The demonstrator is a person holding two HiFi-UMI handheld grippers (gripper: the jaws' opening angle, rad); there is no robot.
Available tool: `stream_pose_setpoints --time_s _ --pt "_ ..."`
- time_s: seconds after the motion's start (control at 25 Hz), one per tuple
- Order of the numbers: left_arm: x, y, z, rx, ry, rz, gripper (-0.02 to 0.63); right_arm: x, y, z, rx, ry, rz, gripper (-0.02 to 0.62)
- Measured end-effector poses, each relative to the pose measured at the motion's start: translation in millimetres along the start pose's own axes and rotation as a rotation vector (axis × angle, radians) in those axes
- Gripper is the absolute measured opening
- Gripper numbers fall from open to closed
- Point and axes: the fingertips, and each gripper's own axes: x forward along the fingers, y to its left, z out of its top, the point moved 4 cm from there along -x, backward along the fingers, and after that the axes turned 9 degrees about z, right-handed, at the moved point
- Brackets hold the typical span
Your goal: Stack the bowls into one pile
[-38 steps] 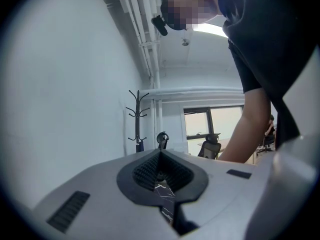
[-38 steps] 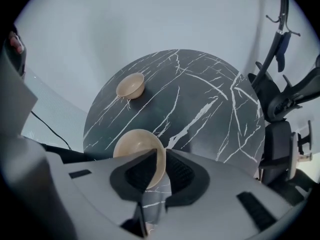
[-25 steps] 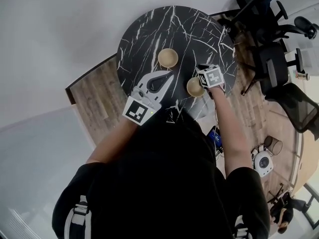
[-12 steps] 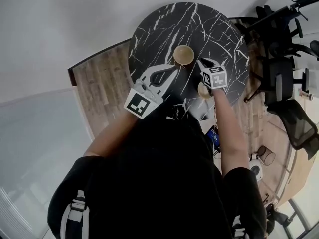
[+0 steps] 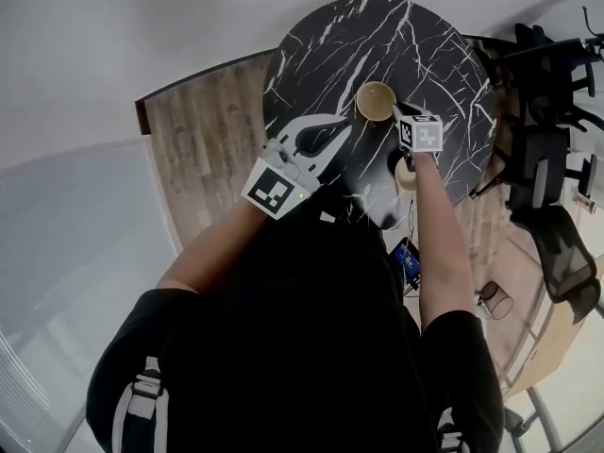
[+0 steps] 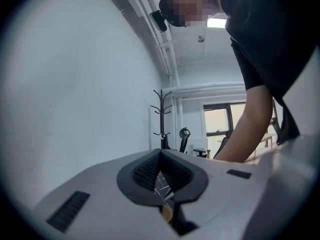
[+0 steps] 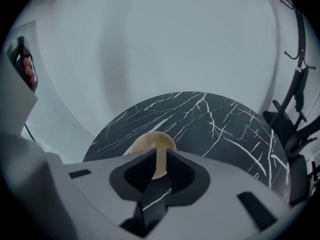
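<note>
Small tan bowl [image 5: 376, 101] on bench [image 5: 326, 50]: probably light, stiff, slick; pinch the rim. Right claw [image 7: 159, 156] part open, just widened, nothing between; left claw [image 6: 161, 156] closed, empty

The right gripper [image 5: 397, 111] has left the near bowl [image 5: 407, 175] by the near right edge of the bench [image 5: 321, 45] and gone to the rim of the middle bowl [image 5: 376, 101]. Its jaws have just been opening slightly. That bowl shows in their gap, perhaps just past the tips. The left gripper [image 5: 351, 121] has slid in from the near left edge.
</note>
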Motion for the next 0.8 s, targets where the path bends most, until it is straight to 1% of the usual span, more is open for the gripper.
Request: stream_pose_setpoints --time_s 0.2,0.32,0.44,0.68,0.8 --pt "1.4 15.7 -3.9 0.043 -0.002 -0.010 0.003 23.2 -12.2 2.4 0.035 0.041 -0.023 0.069" --pt "3.1 22.6 -7.4 0.046 0.005 -0.012 0.003 28.8 -17.6 8.5 0.061 0.054 -0.050 0.083" --pt "5.2 27.6 -10.3 0.043 0.012 -0.017 0.003 37.9 -26.7 4.7 0.093 0.085 -0.072 0.097" --pt "8.1 33.2 -15.8 0.062 0.026 -0.037 0.003 54.4 -32.6 -5.1 0.135 0.141 -0.061 0.100" --pt "9.8 34.0 -16.9 0.067 0.024 -0.048 0.003 58.8 -32.9 -9.4 0.149 0.165 -0.059 0.082"
